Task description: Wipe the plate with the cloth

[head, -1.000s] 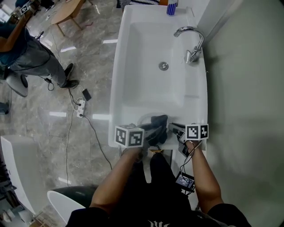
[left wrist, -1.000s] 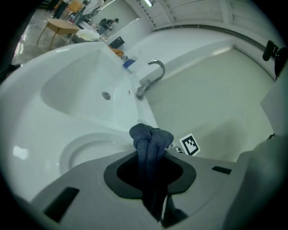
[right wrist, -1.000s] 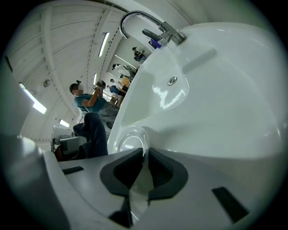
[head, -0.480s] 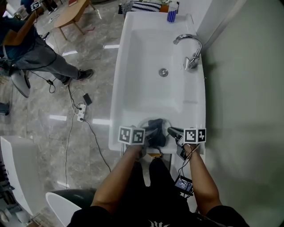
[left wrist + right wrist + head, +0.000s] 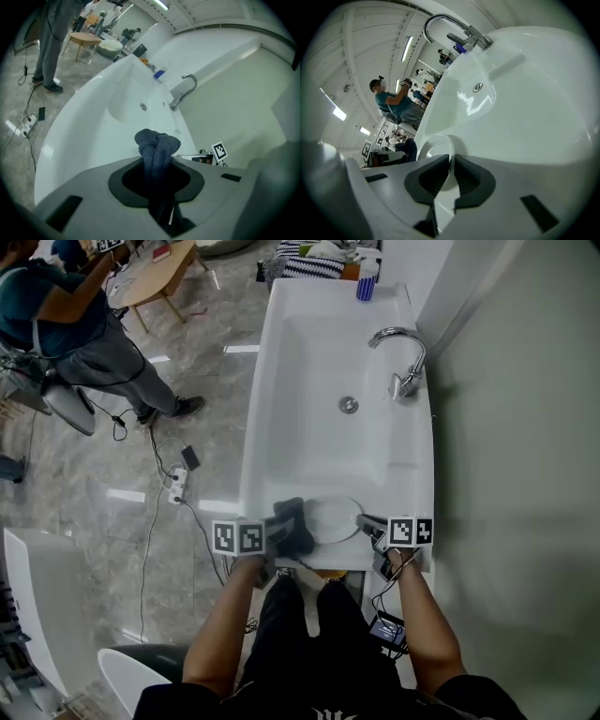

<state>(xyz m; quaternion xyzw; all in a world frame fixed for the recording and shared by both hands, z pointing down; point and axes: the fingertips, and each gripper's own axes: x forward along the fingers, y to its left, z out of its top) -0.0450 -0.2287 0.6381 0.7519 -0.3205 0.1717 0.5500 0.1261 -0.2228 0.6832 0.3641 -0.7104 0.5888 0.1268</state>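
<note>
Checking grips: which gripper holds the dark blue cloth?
The left gripper: its jaws are shut on the bunched dark blue cloth, while the right gripper clamps the round white plate.

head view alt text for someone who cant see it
Seen from above, a person's right gripper clamps a plate at the near end of a white sink, while the left gripper holds a dark cloth at the plate's left edge.
</note>
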